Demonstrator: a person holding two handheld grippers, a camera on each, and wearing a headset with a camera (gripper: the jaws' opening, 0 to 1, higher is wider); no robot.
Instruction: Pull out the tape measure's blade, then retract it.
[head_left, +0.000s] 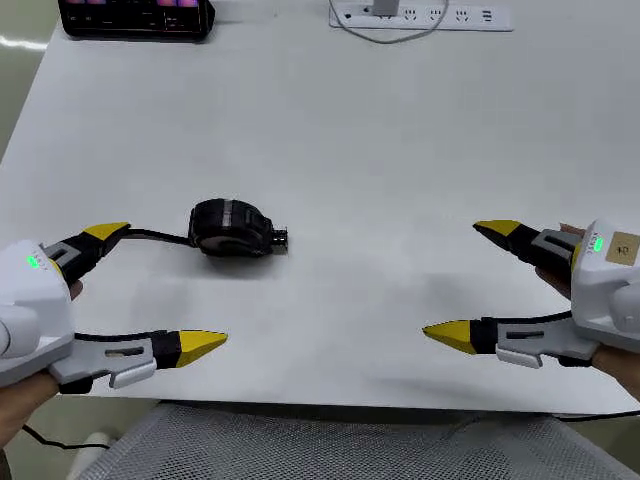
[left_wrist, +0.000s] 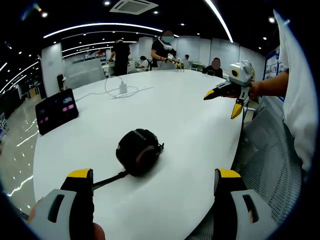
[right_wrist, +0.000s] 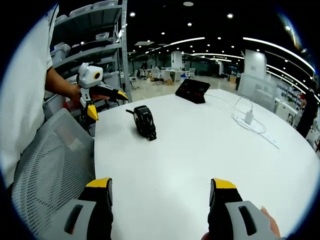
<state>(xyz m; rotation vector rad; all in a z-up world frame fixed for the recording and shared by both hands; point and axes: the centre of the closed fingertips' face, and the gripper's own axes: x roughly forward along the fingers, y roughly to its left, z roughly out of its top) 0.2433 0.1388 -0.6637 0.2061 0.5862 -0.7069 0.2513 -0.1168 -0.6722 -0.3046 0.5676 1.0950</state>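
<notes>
Black tape measure (head_left: 232, 228) ahead of left gripper (head_left: 166, 286), jaws spread.

Matt white table (head_left: 400, 150); black rubbery tape measure (head_left: 230, 229) at frame centre-left; grey mesh-cloth chair (head_left: 330, 445) along bottom edge.

The tablet (head_left: 135, 18) and power strip (head_left: 450, 16) are cut by the head view's top edge, the chair (head_left: 330, 445) by its bottom edge; the tape's (head_left: 232, 229) markings are too small to read

White table (head_left: 400, 130), power strip (head_left: 420, 14) and dark tablet (head_left: 135, 17) at its far edge, grey mesh chair (head_left: 330, 445) at its near edge, bright ceiling strips (left_wrist: 218, 21) above it.
</notes>
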